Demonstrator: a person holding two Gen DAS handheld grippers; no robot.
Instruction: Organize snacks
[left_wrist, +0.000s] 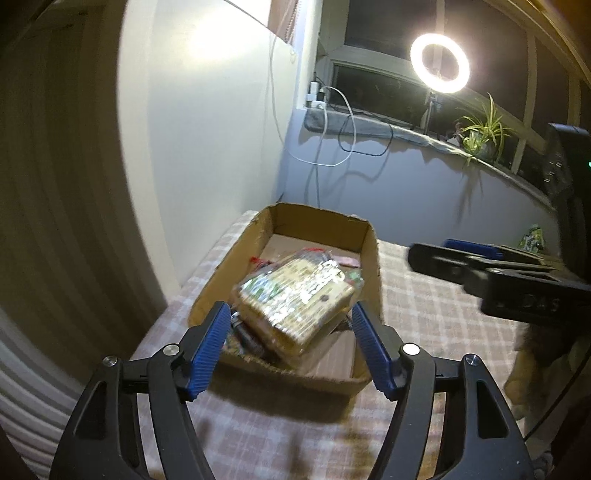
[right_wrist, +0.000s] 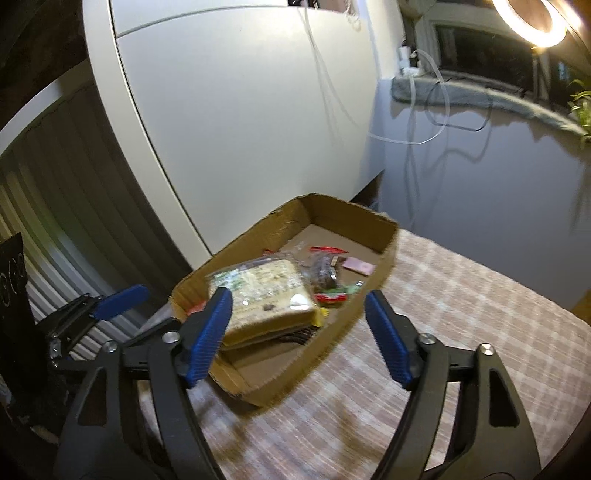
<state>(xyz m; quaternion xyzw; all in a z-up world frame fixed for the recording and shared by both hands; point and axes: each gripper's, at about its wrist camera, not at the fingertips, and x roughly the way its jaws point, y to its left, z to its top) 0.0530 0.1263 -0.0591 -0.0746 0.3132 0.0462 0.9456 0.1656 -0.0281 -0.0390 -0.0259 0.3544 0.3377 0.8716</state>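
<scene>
An open cardboard box (left_wrist: 371, 258) (right_wrist: 388, 240) stands on a checked tablecloth. A clear-wrapped packet of pale biscuits (left_wrist: 295, 299) (right_wrist: 266, 291) lies tilted in it on top of other snacks, blurred in both views. My left gripper (left_wrist: 290, 308) hangs open over the box's near end with its blue pads either side of the packet, not pressing on it. My right gripper (right_wrist: 297, 306) is open over the box too, and its left finger (right_wrist: 210, 332) covers a corner of the packet. Each gripper shows in the other's view, the right one (left_wrist: 480, 266) and the left one (right_wrist: 110, 299).
Red wrappers (right_wrist: 330, 297), a dark packet (right_wrist: 325, 273) and a pink packet (right_wrist: 356, 265) lie in the box. A green snack bag (left_wrist: 532, 238) sits at the table's far right. White cabinet (right_wrist: 240, 110) behind; ring light (left_wrist: 439, 62), plant (left_wrist: 484, 133) and cables (left_wrist: 332, 147) by the window.
</scene>
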